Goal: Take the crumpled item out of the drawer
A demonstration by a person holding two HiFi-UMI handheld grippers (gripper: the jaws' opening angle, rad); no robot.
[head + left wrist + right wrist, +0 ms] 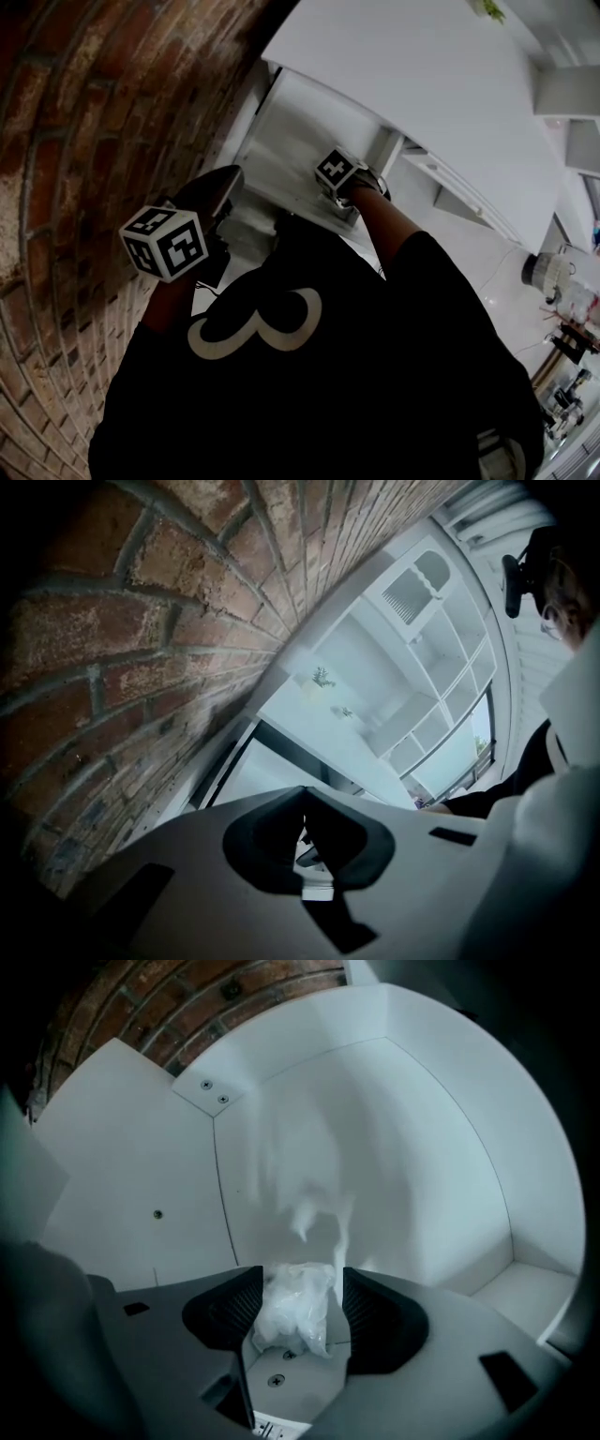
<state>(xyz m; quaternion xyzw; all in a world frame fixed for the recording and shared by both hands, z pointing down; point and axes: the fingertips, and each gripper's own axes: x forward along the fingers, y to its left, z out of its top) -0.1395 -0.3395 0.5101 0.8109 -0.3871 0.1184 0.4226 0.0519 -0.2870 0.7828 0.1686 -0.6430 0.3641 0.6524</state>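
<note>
The right gripper [302, 1281] has its dark ribbed jaws apart with the crumpled, translucent white plastic item [292, 1314] standing directly between them; one pad lies against the wad, while the other looks a sliver short of it, so I judge it bracketed but not yet pinched. The wad's longer side runs along the jaws, not across them, so it sits deep in the gap, not ahead of the tips. Beyond it are the pale floor and walls of the open white drawer [422, 1176], inside which the item remains. The left gripper [303, 795] is well apart by the red brick wall [141, 621]; its jaws meet at the tips on nothing.
</note>
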